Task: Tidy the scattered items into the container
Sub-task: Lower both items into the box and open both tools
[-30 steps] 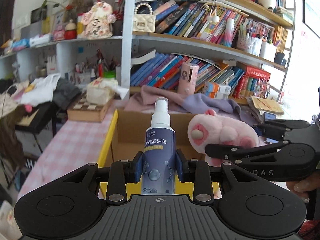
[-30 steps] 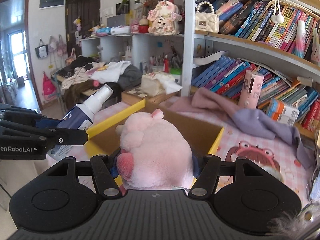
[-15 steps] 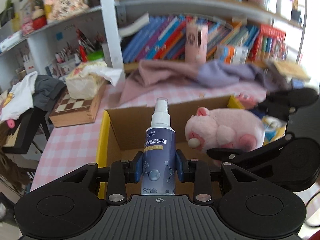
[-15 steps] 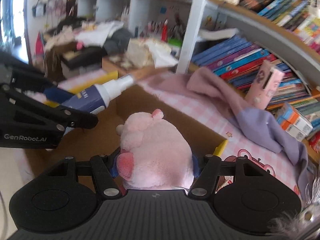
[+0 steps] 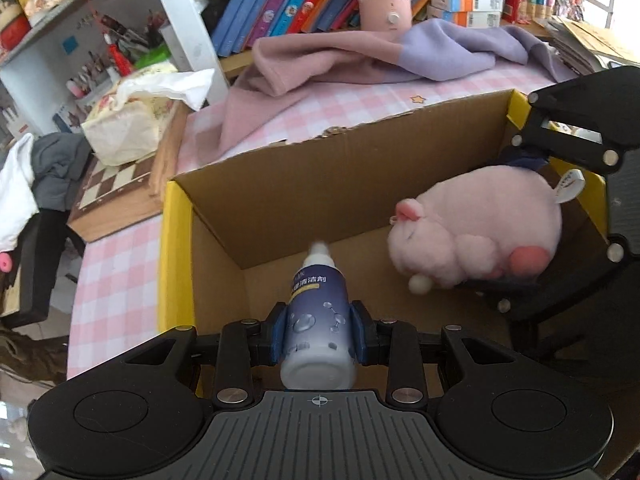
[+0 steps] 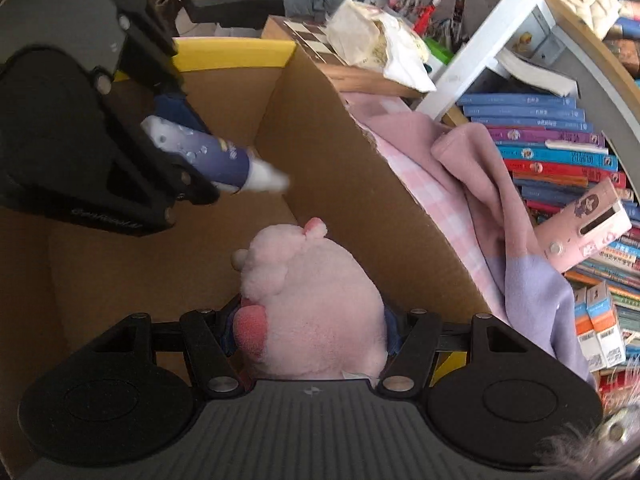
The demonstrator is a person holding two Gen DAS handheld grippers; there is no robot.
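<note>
Big cardboard box [image 5: 304, 184] with yellow flap edges sitting on a pink checked tablecloth [image 5: 116, 272], open top, brown inside. Left gripper [image 5: 318, 334] reaching down into the box, fingers pinched tight on a spray bottle [image 5: 316, 312], blue pads pressing either side of the dark blue body, white nozzle pointing down toward the box floor, white base facing the camera. Nozzle a bit blurry, so can't tell whether it touches the cardboard. Same bottle [image 6: 208, 156] seen from the right wrist view, tilted inside the box near its far corner, clamped in the left gripper [image 6: 172, 152]. Right gripper [image 6: 308, 332] also inside the box, fingers closed around a pink plush toy [image 6: 316, 304], squeezing its sides, pink foot pad showing at the left finger. From the left wrist view, plush toy [image 5: 476, 228] on the right side of the box, to the right of the bottle and apart from it, white tag sticking out near the right gripper [image 5: 556, 216]. Behind the box, a pink and purple cloth [image 5: 380, 56] bunched on the tablecloth, rows of books [image 6: 560, 152] beyond it. Left of the box, a chessboard [image 5: 116, 188] with a cream bag [image 5: 132, 116] on top.
</note>
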